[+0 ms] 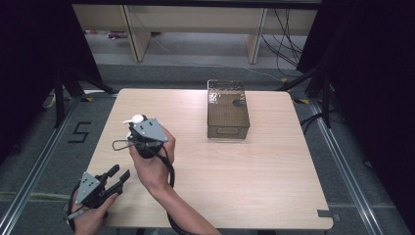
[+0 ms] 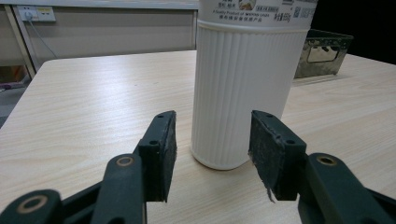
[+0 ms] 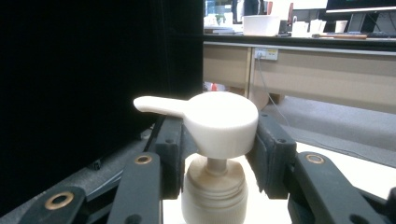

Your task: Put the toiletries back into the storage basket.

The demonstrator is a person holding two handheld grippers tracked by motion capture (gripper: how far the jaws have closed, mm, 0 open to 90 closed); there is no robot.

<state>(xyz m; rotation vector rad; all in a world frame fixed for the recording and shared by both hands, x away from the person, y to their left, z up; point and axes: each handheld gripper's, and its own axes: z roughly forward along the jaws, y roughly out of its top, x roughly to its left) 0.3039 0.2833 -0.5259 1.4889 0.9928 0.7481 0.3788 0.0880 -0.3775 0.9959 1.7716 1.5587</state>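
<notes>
Fingers, right gripper [image 3: 215, 158]: in the right gripper view we record both black pads flanking the pump head [image 3: 219, 122] of a white pump bottle, set close on either side; whether they press it we cannot tell. Behind, we list a black curtain at the left, a beige counter with a wall socket, and grey floor.

Fingers, left gripper [image 2: 212, 151]: in the left gripper view we note the jaws spread wide, nothing between the pads, with the bottle's ribbed white body [image 2: 243, 93] standing upright just beyond them on the table [image 2: 93, 102]. We enter the surface as pale wood-grain laminate, with a dark mesh basket [image 2: 324, 53] farther back at the right.

High view: we catalogue the table with rounded corners on grey flooring, metal rails along both sides, a "5" marked on the floor at the left, black curtains at both flanks and pale furniture legs with cables beyond. We place the bottle at the table's left part under the right gripper, the left gripper near the front-left corner, and the basket well apart toward the far edge.
</notes>
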